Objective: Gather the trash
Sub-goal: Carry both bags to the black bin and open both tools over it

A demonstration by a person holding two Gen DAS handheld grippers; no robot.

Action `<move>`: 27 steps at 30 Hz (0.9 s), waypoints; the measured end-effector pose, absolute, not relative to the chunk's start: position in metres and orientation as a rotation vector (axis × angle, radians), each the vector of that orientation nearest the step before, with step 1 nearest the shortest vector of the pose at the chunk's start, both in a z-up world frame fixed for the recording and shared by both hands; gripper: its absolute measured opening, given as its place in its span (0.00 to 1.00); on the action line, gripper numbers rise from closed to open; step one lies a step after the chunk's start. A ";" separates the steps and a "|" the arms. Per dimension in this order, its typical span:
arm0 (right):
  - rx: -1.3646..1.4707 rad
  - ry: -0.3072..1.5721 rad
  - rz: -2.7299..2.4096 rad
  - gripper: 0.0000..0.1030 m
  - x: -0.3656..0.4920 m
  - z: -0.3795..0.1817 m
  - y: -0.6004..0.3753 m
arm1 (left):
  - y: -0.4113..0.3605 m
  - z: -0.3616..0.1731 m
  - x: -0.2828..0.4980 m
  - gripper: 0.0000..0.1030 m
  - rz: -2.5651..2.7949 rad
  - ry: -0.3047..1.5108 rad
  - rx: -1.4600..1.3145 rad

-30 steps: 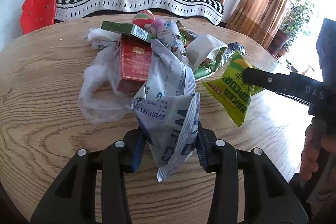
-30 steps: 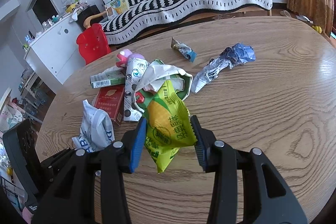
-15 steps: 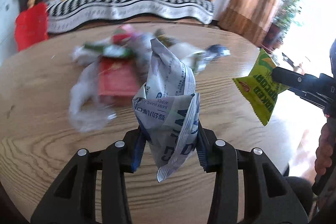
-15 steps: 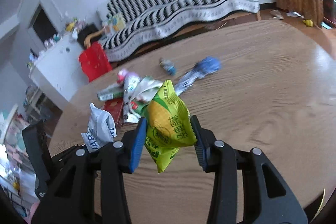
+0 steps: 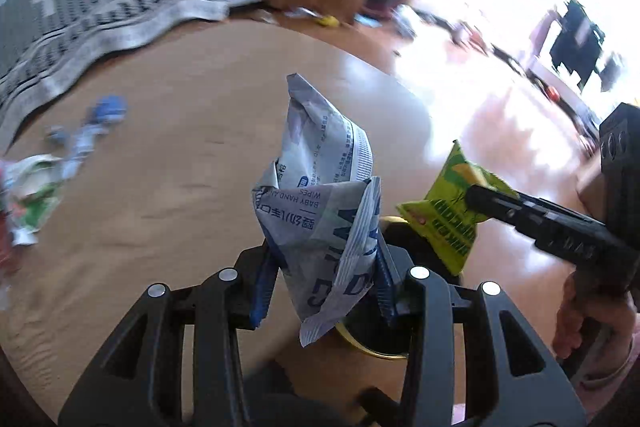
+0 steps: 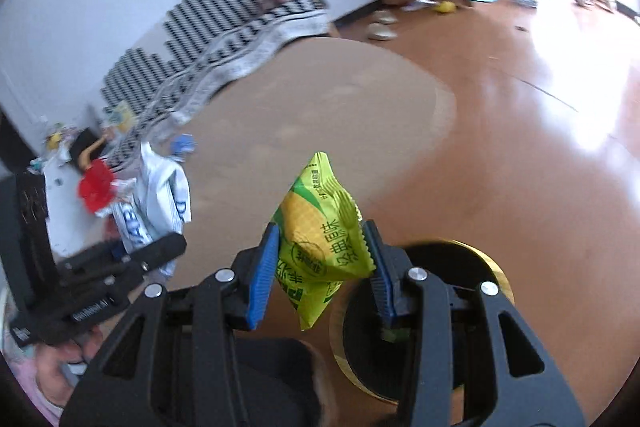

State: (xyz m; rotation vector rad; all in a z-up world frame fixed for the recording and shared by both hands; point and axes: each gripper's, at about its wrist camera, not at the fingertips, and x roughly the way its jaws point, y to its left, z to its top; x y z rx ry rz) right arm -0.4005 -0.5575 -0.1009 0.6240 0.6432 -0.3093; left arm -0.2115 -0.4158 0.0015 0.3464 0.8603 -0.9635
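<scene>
White-and-blue baby wipes packet [image 5: 320, 203] with dark print; lime-green popcorn packet [image 6: 320, 227] with a yellow patch and dark green lettering; blue gripper pads [image 6: 262, 273] on black fingers; black-and-white striped sofa cover [image 6: 224, 39]; tan wooden table [image 5: 160, 147]

A round wooden tabletop [image 5: 180, 131] carries blurred trash: a blue crumpled wrapper [image 5: 105, 109] and, just beside it, a white-green wrapper [image 5: 32, 187] at its left edge.

The crumpled white wipes packet [image 5: 320, 203] reads "BABY HAND AND... WIPES", upside down, above Chinese characters. The green snack bag [image 6: 320, 243] carries Chinese print, with part of "POPCORN" showing in the left wrist view.
</scene>
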 end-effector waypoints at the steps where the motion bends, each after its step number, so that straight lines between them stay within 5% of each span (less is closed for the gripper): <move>1: 0.629 0.650 -0.330 0.41 -0.412 -0.109 -0.563 | -0.428 -0.003 -0.222 0.40 -0.987 0.874 0.370; 12: 0.776 0.711 -0.394 0.41 -0.470 -0.176 -0.612 | -0.512 -0.078 -0.280 0.40 -1.072 1.074 0.603; 26: 0.837 0.726 -0.355 0.43 -0.458 -0.189 -0.616 | -0.519 -0.095 -0.254 0.41 -1.048 1.117 0.605; 27: 0.846 0.713 -0.354 0.47 -0.461 -0.188 -0.622 | -0.520 -0.094 -0.255 0.47 -1.048 1.118 0.605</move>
